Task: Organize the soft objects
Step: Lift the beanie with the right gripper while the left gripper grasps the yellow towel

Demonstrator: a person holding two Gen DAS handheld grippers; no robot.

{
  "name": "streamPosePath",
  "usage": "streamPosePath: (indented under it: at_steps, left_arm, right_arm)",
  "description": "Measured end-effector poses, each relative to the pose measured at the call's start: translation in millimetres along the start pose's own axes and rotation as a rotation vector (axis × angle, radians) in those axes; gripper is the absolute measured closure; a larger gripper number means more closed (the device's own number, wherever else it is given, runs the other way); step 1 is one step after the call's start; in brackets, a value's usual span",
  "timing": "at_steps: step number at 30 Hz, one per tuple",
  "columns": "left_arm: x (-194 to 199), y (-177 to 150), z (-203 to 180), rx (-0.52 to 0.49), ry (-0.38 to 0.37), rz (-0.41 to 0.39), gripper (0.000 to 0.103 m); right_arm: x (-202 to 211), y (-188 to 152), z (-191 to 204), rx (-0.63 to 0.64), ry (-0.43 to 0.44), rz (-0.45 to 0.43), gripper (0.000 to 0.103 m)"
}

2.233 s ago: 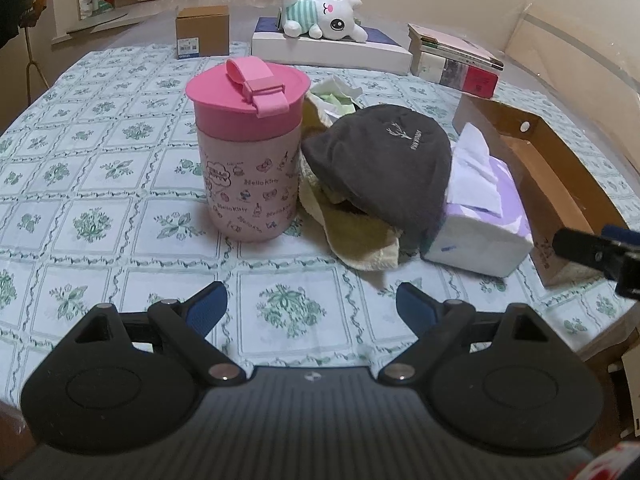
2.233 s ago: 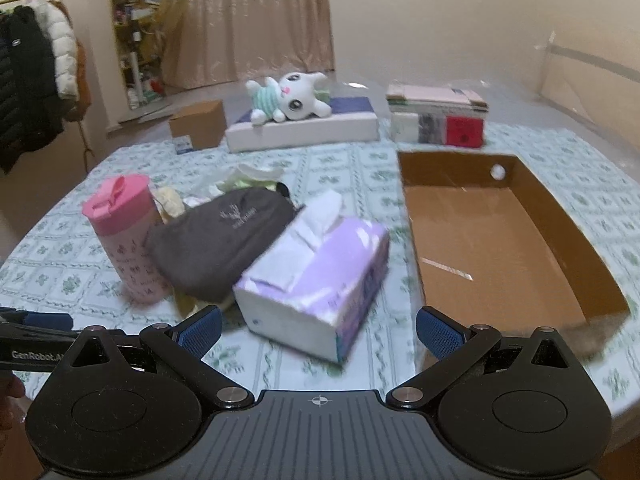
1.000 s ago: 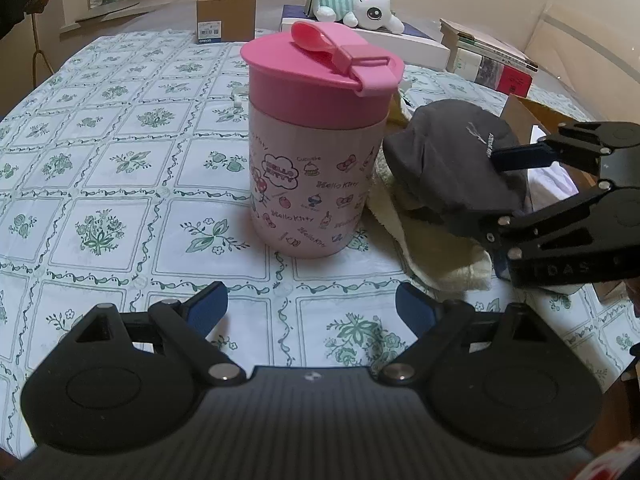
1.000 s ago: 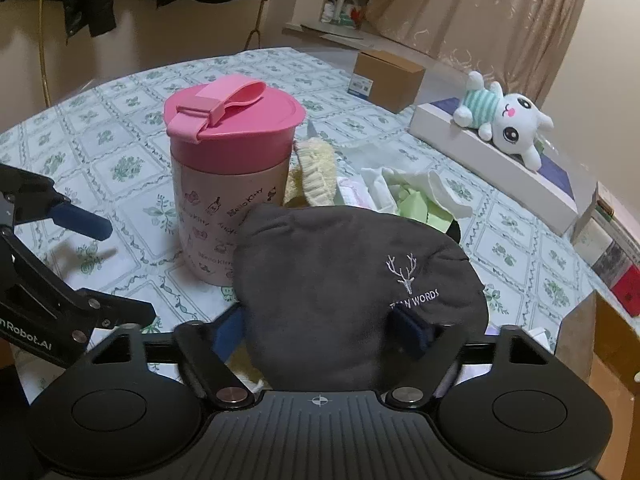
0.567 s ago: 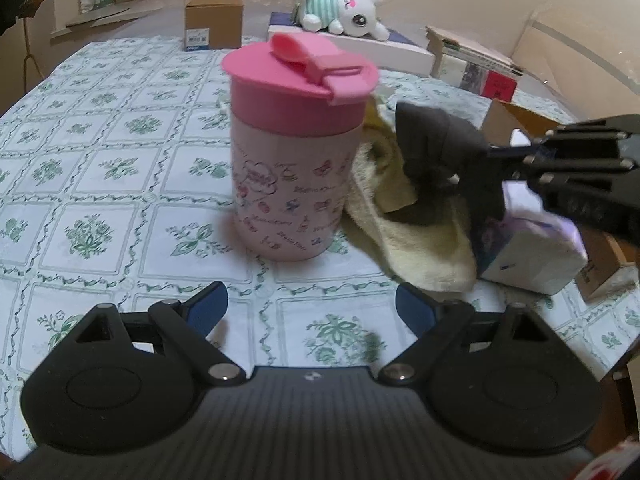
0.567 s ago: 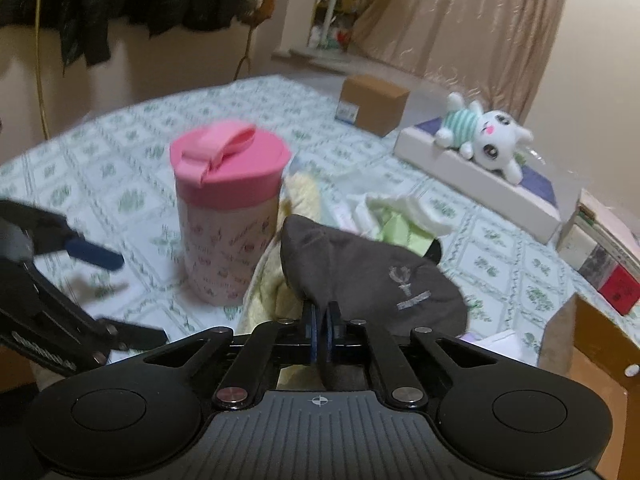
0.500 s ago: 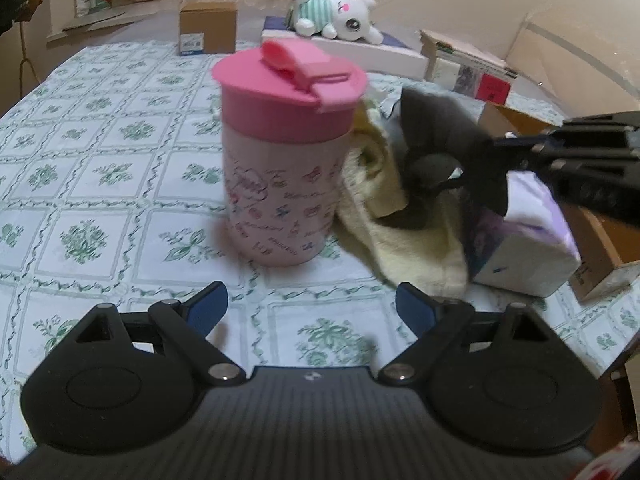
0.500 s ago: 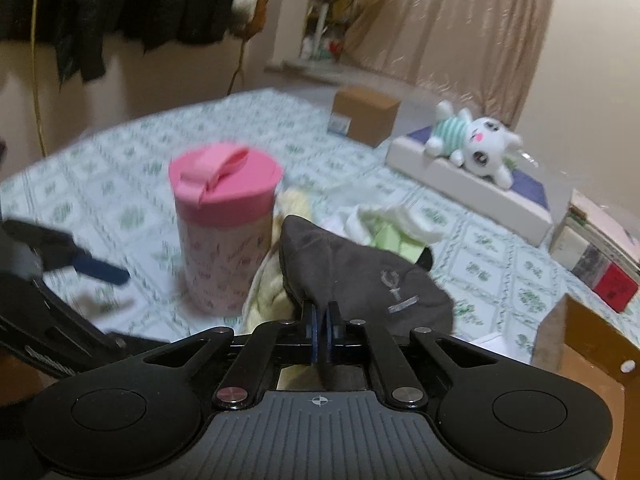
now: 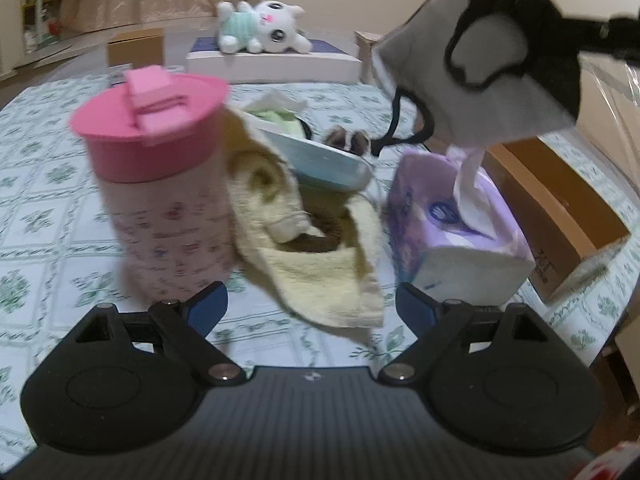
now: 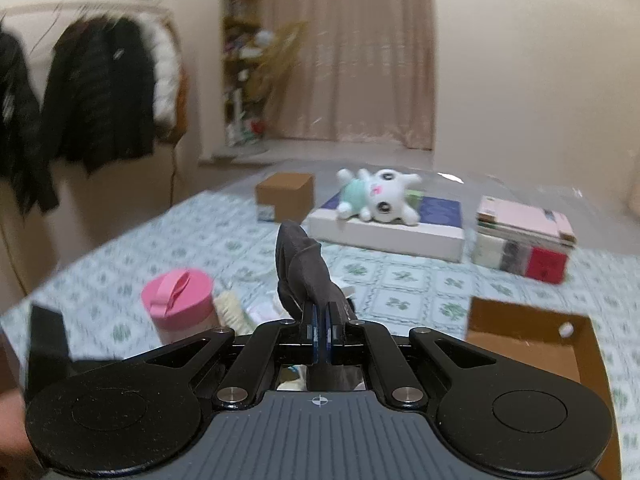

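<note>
Right gripper (image 10: 320, 330) fingers clamped on the dark beanie (image 9: 500, 48), now hoisted off the pile, upper right of frame; towel (image 9: 320, 280) uncovered. Left gripper (image 9: 312, 306) fingers spread, empty. Cardboard box (image 9: 560, 200) likely next.

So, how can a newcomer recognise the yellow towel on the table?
On the green-patterned tablecloth, look between the pink-lidded cup and the purple tissue pack. The yellow towel lies crumpled there, the only pale yellow fluffy cloth.
</note>
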State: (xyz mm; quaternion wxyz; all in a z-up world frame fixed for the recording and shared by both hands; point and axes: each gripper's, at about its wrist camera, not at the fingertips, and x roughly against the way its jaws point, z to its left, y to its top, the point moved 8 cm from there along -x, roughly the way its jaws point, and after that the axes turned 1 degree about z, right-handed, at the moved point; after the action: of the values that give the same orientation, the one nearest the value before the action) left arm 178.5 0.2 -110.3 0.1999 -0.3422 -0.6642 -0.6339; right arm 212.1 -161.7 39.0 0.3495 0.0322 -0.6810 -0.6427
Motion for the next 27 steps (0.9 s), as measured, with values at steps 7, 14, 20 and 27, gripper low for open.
streamPosePath:
  at_steps: [7,14,20,27]
  left_arm:
    - [-27.2,-2.8,-13.6,-0.081,-0.014,0.044,0.022]
    - [-47.0,-3.6,-16.2,-0.157,0.024,0.066,0.053]
    - [-37.2,4.9,-13.2,-0.175,0.054,0.056,0.097]
    - [14.8,34.0,-23.0,-0.197,0.006,-0.019,0.098]
  right_arm:
    - [31.6,10.3,-31.2,-0.096,-0.051,-0.057,0.100]
    - [49.4,9.9,-48.5,-0.124,-0.101,-0.082,0.100]
    - [57.3,-0.2,-57.8,-0.154,-0.126,-0.074,0.100]
    - [74.3,1.4,-57.7,-0.163,-0.144,-0.093,0.100]
